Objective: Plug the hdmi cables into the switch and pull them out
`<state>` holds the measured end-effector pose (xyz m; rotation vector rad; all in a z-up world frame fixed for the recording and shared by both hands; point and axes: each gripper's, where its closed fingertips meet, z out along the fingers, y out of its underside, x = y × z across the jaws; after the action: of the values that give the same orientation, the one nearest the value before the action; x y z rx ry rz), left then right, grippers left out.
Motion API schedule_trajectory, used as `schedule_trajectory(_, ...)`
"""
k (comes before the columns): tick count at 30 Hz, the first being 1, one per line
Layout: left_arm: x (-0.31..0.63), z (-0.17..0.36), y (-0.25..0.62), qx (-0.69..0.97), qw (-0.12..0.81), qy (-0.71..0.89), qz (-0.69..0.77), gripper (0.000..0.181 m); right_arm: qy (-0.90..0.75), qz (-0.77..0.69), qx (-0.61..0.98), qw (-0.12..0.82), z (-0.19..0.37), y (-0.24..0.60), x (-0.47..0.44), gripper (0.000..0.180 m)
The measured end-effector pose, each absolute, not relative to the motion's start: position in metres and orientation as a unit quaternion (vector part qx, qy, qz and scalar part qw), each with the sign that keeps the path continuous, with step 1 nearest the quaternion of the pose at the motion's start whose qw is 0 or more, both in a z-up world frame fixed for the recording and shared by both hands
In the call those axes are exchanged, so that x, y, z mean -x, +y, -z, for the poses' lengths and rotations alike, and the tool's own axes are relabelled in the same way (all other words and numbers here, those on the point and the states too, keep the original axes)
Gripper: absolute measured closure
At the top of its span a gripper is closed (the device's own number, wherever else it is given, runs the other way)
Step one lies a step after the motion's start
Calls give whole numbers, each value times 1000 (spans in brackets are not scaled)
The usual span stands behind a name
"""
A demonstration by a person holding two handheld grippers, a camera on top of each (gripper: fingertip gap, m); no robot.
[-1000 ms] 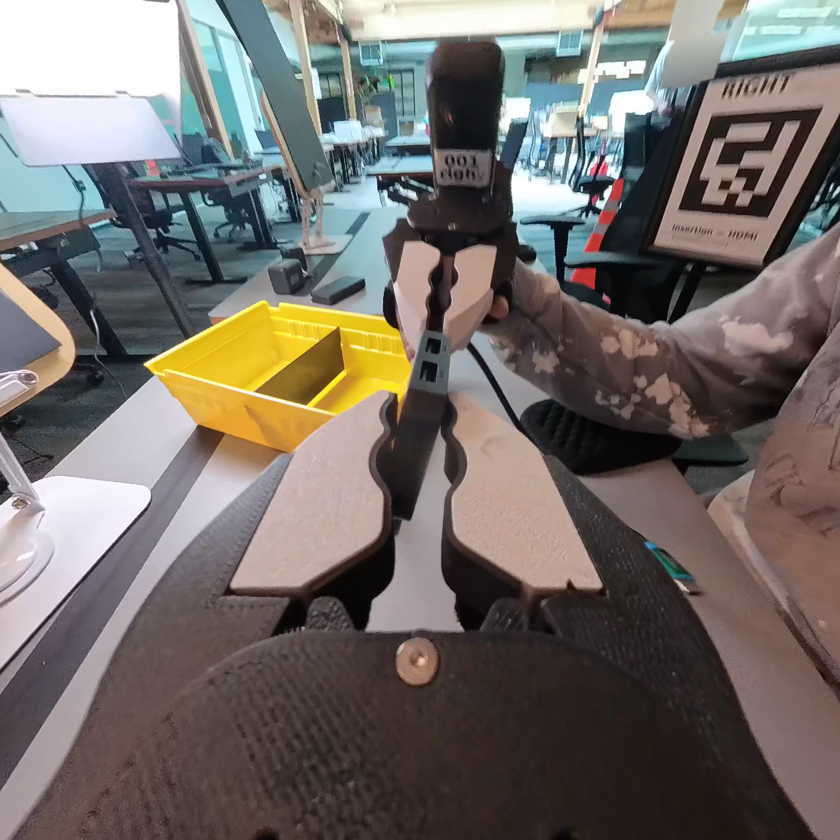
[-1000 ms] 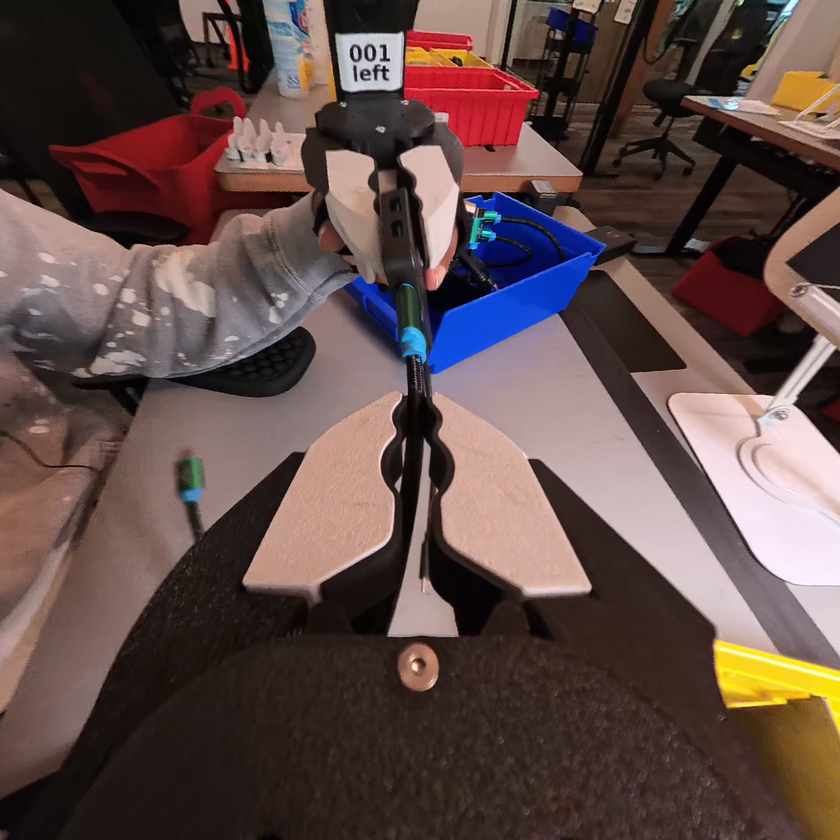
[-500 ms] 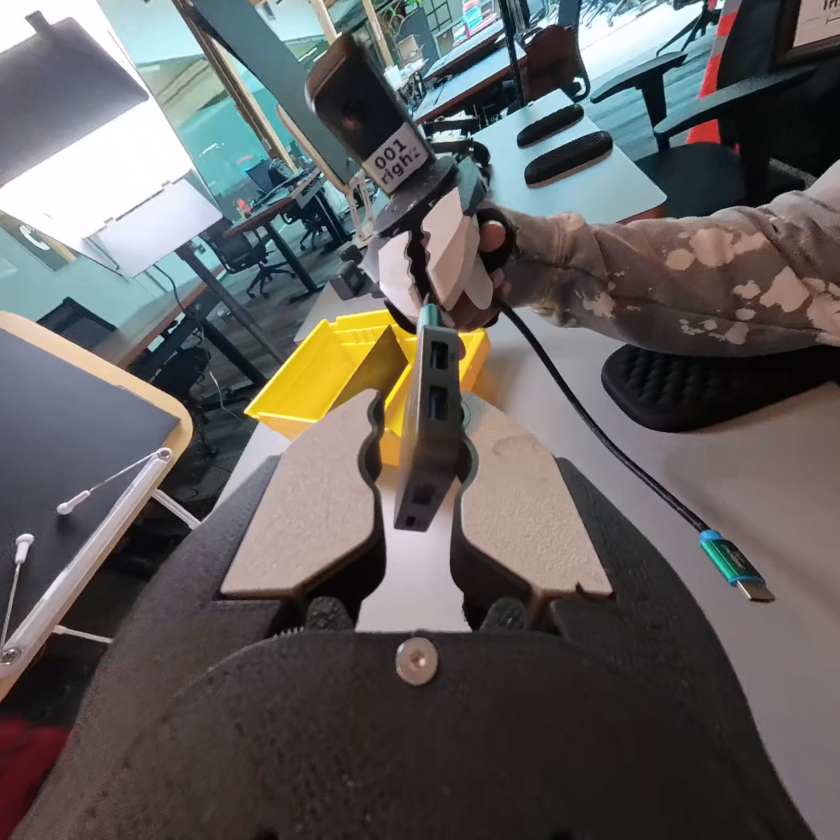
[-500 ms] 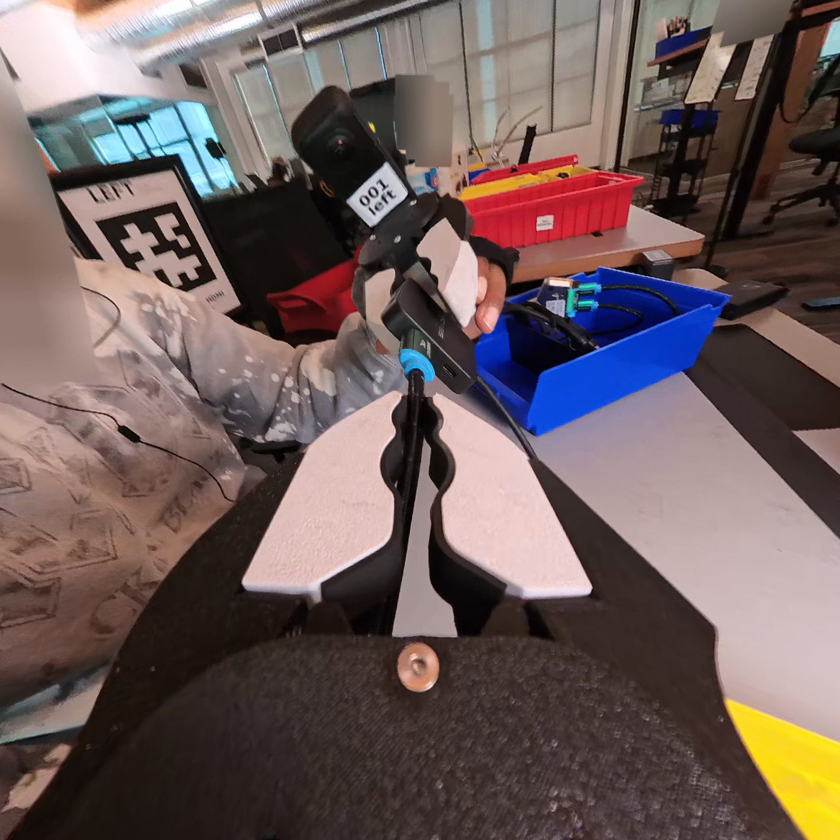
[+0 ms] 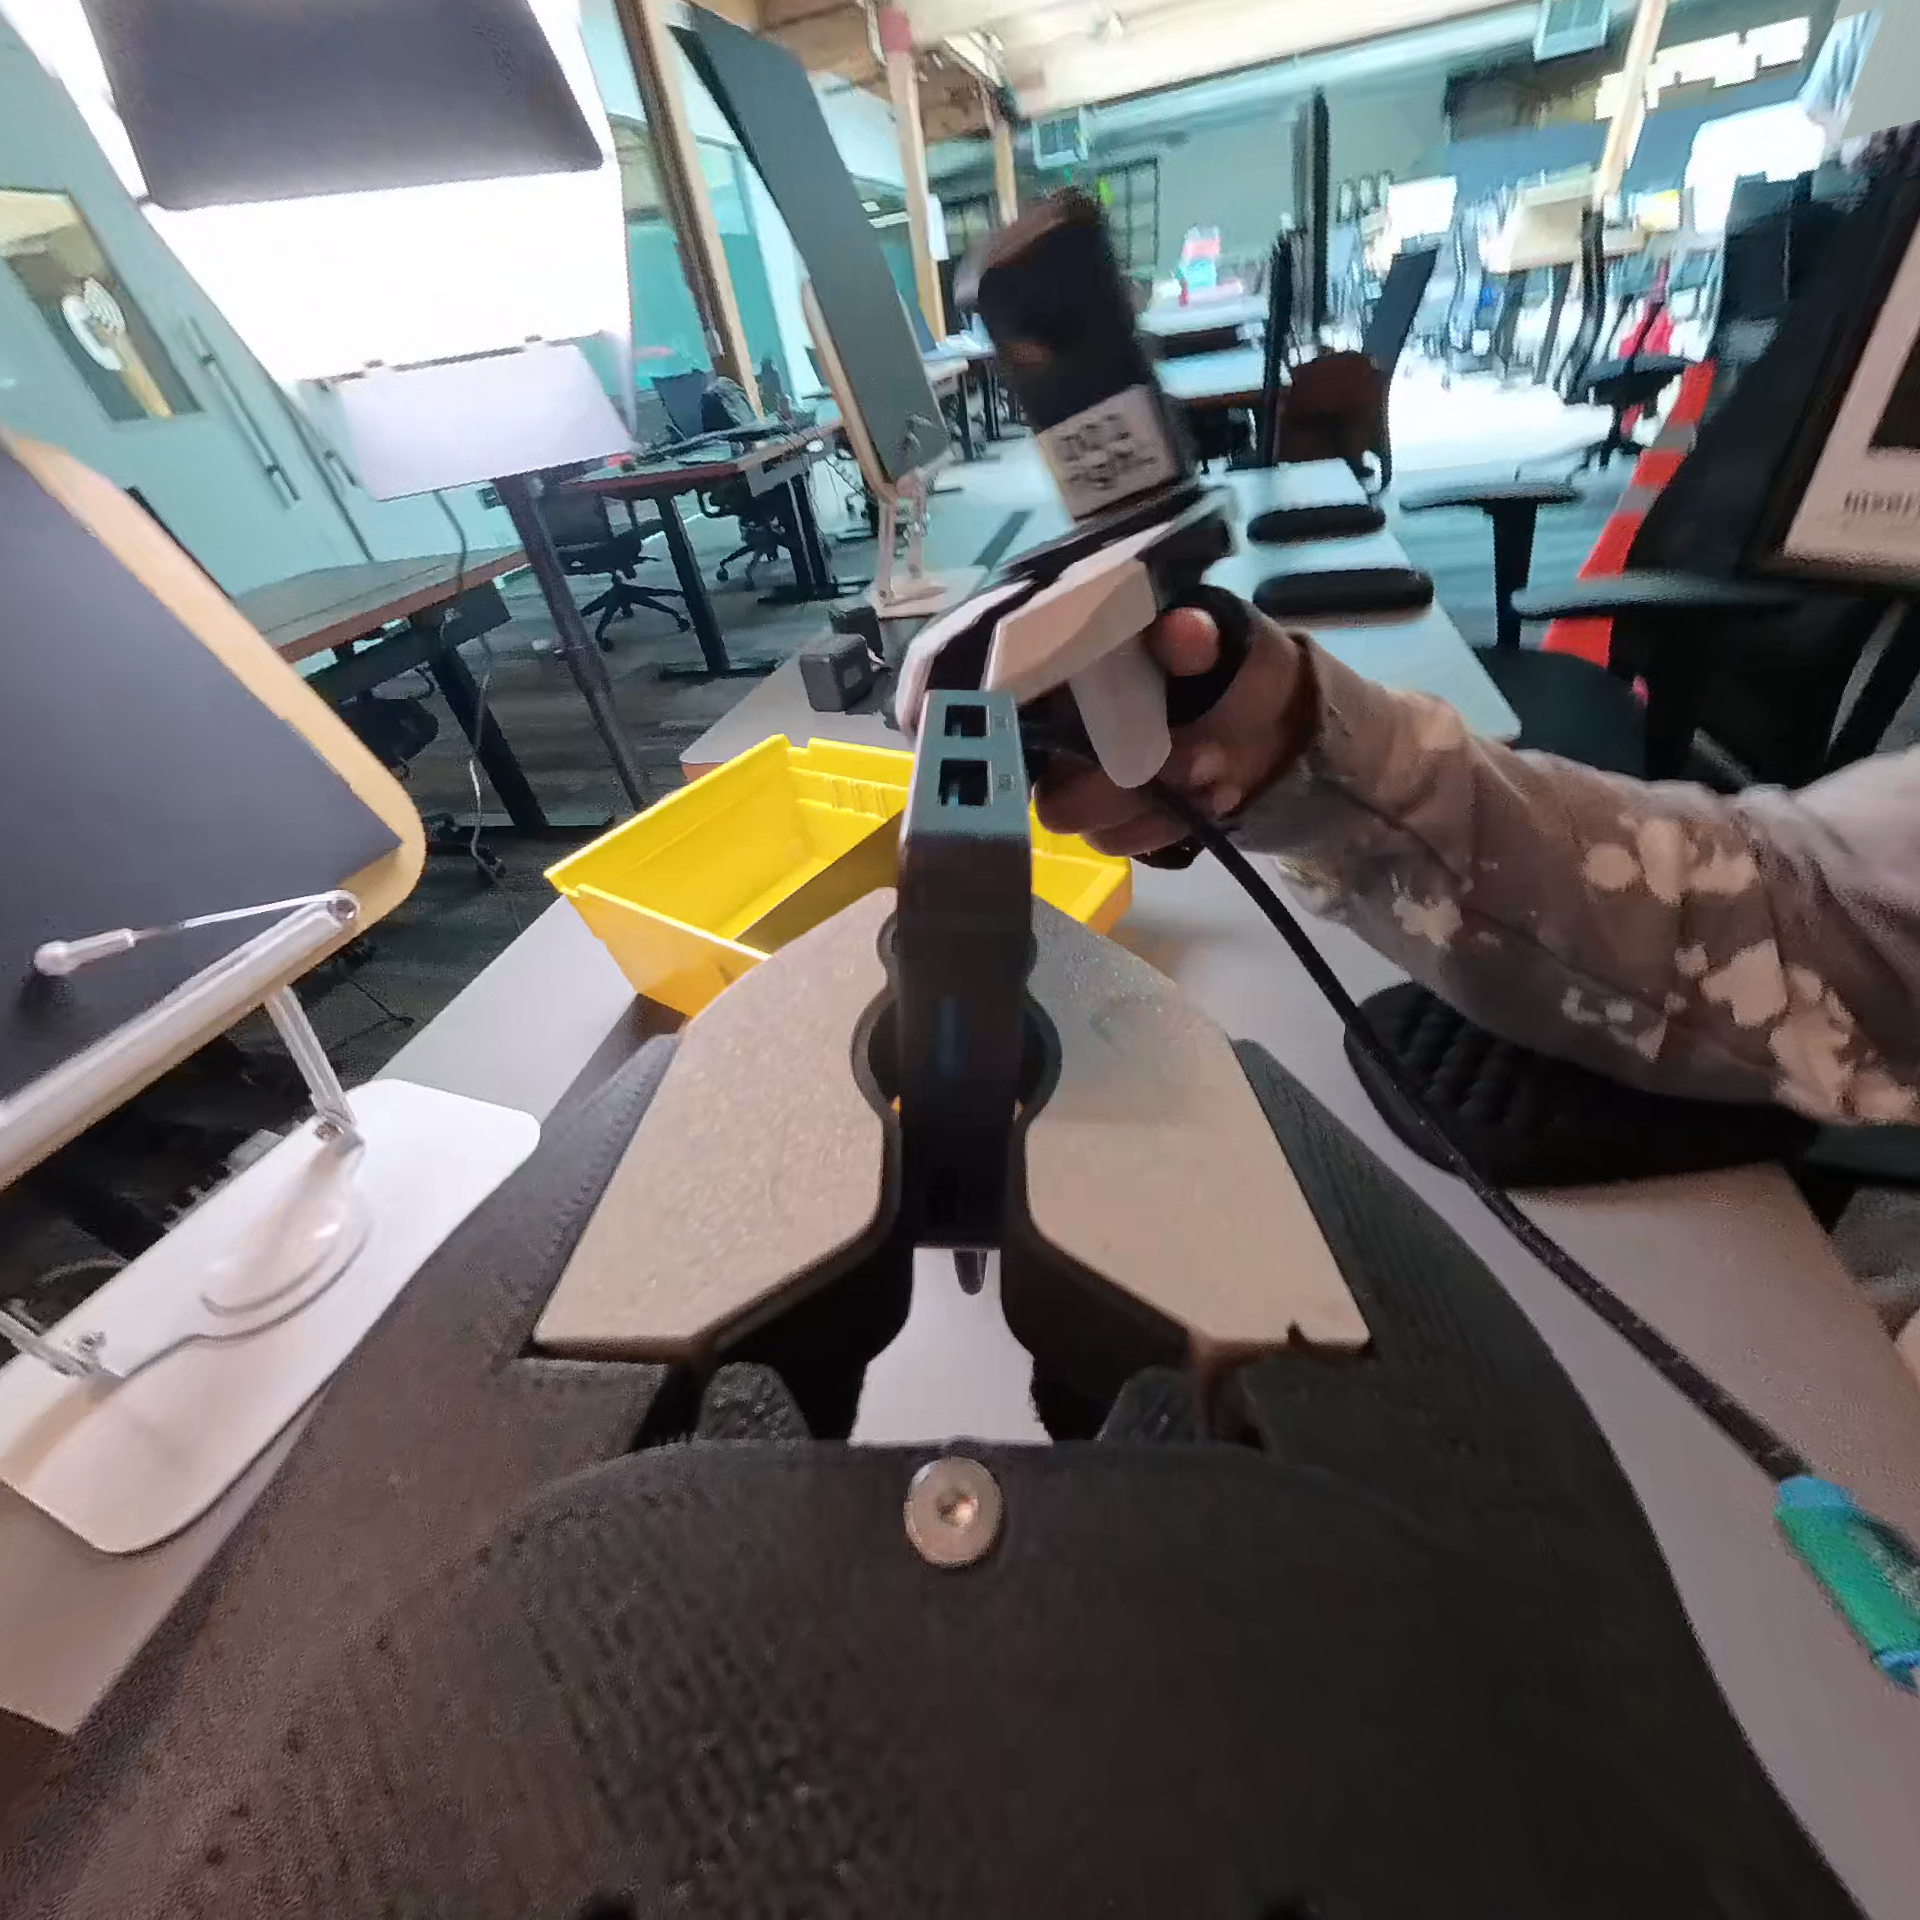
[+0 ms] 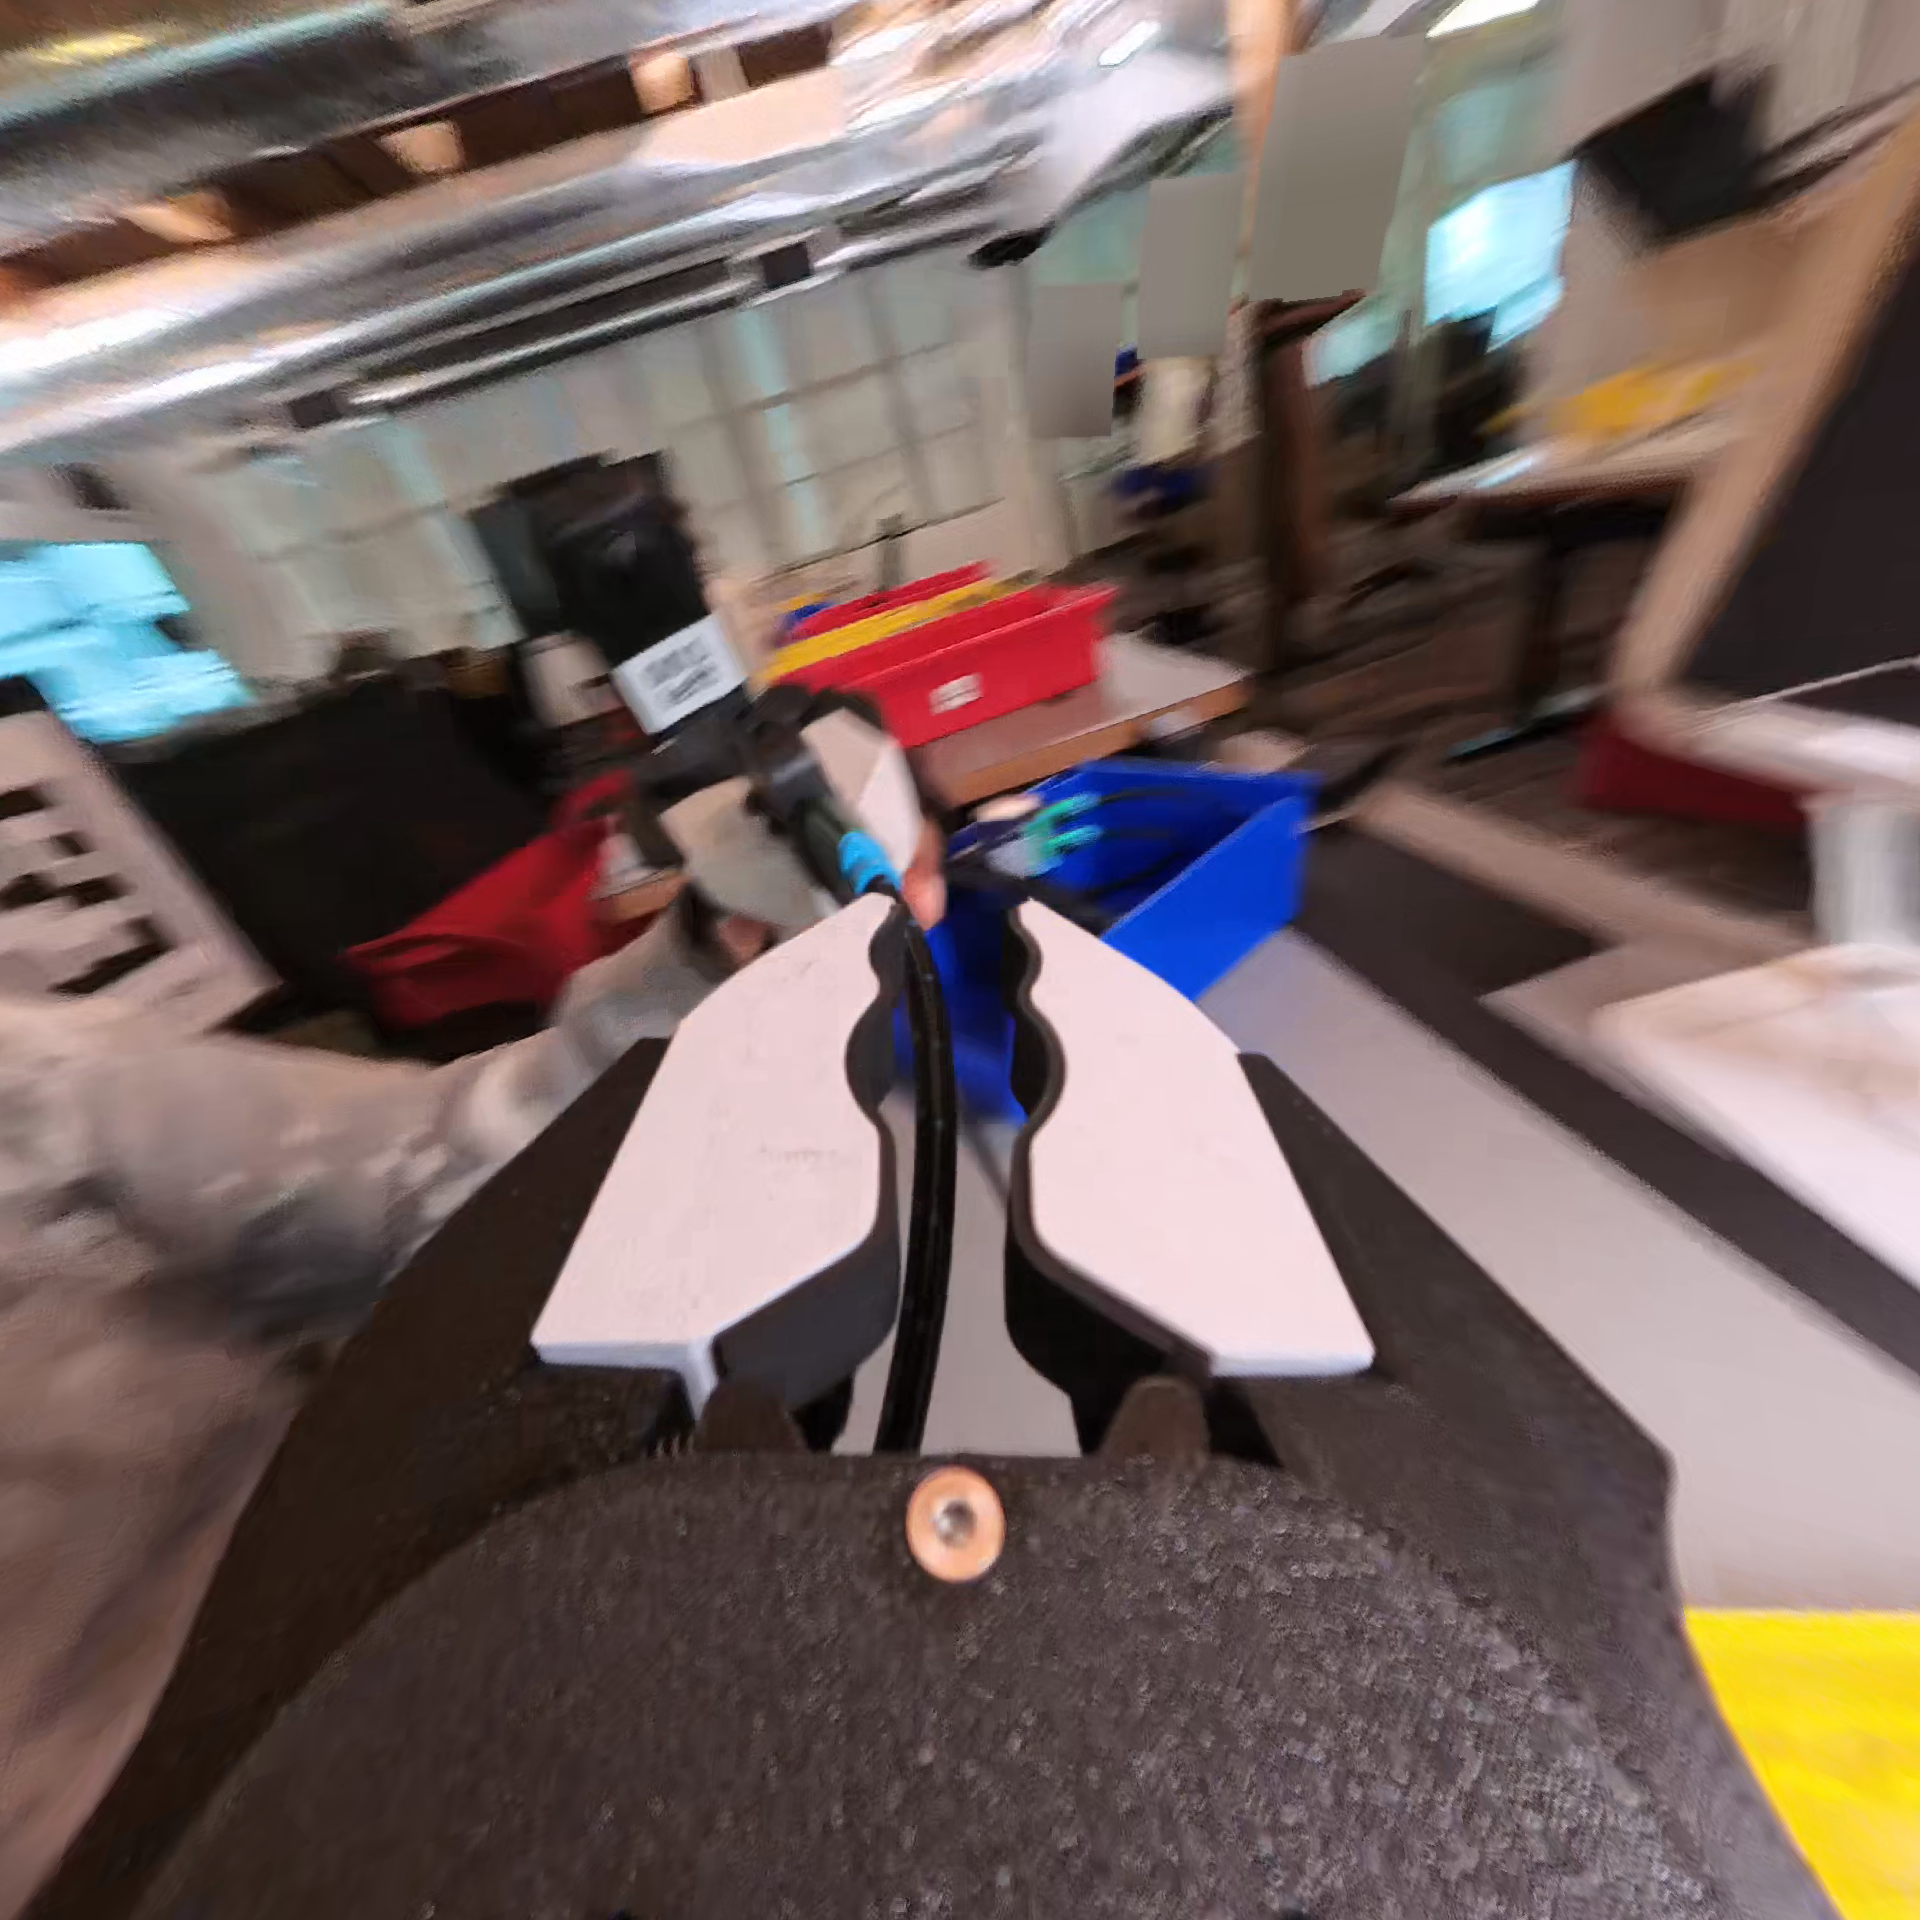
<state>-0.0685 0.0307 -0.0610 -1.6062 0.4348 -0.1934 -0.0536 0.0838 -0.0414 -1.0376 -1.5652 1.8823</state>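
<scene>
Two grippers meet above a grey table (image 5: 1714, 1278). In the left wrist view, the left gripper (image 5: 961, 966) is clamped on the switch (image 5: 964, 914), a dark slim box held upright between the pads, with two empty ports facing the camera near its top end. Beyond it, the right gripper (image 5: 1023, 665) sits just past the top of the switch, and a black cable (image 5: 1288, 945) runs from there down across the table to a green plug (image 5: 1860, 1558) lying at the right edge. A yellow bin (image 5: 665, 894) stands behind the switch on the left. In the right wrist view, which is blurred, the right gripper (image 6: 951, 925) has its jaws parted by a narrow gap; the cable (image 6: 930, 1143) runs through that gap along the left pad, unclamped, up to a blue collar (image 6: 860, 857) at the switch. A blue bin (image 6: 1216, 894) containing more cables stands behind.
</scene>
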Motion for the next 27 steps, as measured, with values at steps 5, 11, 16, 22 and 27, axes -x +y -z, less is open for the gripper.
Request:
schedule_trajectory(5,112,58,34,689,705,71,154,165,-532,-646,364,408,-6,91,36,168)
schedule_trajectory(11,141,60,40,643,730,-53,224,166,-569,-662,376,311,26,28,65,159)
schedule_trajectory(16,118,52,43,614,725,-46,309,165,-515,-677,422,312,51,50,94,151)
schedule_trajectory(22,75,45,47,595,705,8,385,165,-479,-739,382,280,30,57,79,151)
schedule_trajectory(27,59,45,48,600,698,37,388,165,-493,-746,359,267,26,52,71,163)
